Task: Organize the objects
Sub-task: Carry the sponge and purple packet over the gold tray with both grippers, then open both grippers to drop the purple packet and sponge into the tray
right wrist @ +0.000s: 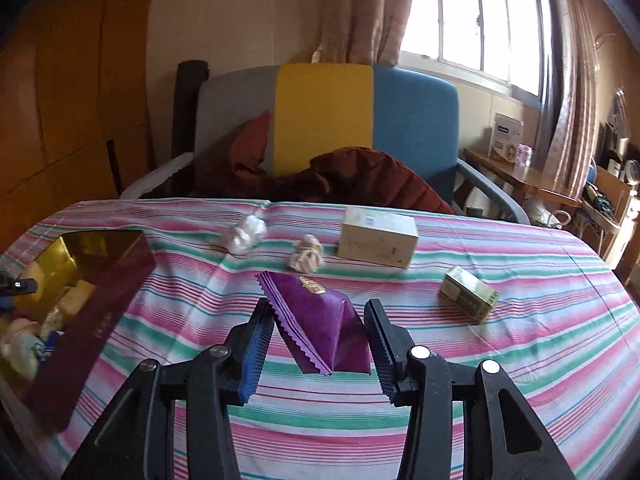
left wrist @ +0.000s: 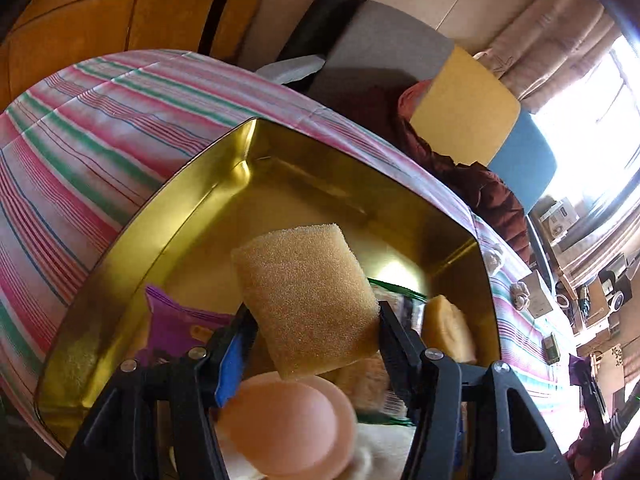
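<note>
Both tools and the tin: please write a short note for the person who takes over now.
Left tool: shut on sponge, held over the tin.
Right tool: open around the purple packet on the cloth; not gripped.
Done: several items lie in the tin.
Left: drop sponge; pack packet, white box, green box, two wads.

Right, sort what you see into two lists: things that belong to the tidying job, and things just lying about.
Part of the job:
- sponge in the left gripper, over the gold tin
- purple packet between the right gripper fingers
- white box, green box, two crumpled wads on the striped cloth

Just lying about:
- armchair
- brown jacket
- side table
</note>
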A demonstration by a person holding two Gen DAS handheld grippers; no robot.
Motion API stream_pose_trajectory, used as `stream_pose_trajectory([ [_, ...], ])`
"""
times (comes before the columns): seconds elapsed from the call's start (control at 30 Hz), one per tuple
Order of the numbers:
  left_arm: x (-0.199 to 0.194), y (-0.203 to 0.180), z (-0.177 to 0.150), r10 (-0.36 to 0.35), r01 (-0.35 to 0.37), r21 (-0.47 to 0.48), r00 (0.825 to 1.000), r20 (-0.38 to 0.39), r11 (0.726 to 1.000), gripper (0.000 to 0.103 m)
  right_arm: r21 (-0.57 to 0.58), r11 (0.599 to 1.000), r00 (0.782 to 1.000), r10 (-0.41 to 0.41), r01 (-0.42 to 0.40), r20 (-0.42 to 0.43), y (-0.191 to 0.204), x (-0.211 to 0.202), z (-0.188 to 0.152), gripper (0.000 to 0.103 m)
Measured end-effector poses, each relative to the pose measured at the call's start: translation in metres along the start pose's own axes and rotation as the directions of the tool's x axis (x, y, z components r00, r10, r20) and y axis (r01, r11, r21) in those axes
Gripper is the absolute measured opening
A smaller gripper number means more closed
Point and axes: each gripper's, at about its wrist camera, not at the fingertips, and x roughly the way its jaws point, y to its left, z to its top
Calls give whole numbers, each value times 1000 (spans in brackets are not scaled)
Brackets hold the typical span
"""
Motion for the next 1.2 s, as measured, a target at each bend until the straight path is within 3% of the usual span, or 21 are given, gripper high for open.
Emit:
stream_pose_trajectory([
  [0.1, 1, 8, 1, 14, -14, -28, 1000, -3, 1000, 64, -28, 998, 998, 58, -58, 16, 25, -7, 6, 47],
  [0.37, -7, 15, -3, -69, 71, -68, 997, 33, 995, 75, -108, 978, 984, 179, -178, 7, 77, -20, 8, 47],
  [0.5, -28, 20, -2, -82, 95, -104, 989, 124, 990, 75, -137, 965, 975, 224, -223, -5, 100, -25, 7, 47],
  [0.7, -57, 33, 0, 18, 33, -232, 977, 213, 972, 75, -179, 938, 955, 294, -296, -39, 131, -25, 9, 48],
  [1.07, -81, 49, 7, 108, -46, -266, 969, 222, 963, 75, -261, 855, 893, 421, -449, -159, 206, -14, 16, 47],
  [1.2, -81, 50, 7, 91, -31, -275, 973, 211, 961, 75, -308, 849, 903, 406, -429, -139, 222, -14, 21, 46],
])
